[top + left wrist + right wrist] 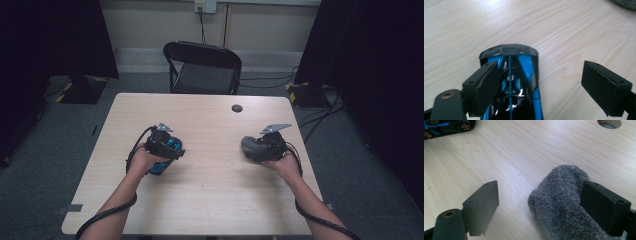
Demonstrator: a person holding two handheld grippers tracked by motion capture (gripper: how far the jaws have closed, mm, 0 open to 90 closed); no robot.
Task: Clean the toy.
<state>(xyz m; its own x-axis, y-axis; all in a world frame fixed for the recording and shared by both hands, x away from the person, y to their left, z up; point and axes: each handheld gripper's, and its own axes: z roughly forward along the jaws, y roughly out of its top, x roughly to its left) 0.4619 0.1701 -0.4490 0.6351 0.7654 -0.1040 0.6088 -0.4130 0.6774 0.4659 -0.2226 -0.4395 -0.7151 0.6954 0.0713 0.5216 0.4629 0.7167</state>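
Blue-and-black toy car (pixel 511 82) points toward 12 o'clock between the left gripper's (pixel 540 83) wide fingers; the right gripper's (pixel 539 207) wide fingers straddle a grey sock (pixel 559 202).

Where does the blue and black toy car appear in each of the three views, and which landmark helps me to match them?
High view: the toy car lies left of centre on the table, under the left gripper.
Left gripper view: bottom centre, between the open jaws, nearer the left one.
Right gripper view: top left corner, far off.
Shared landmark: the grey sock, at the top right edge of the left gripper view, between the right gripper's jaws.
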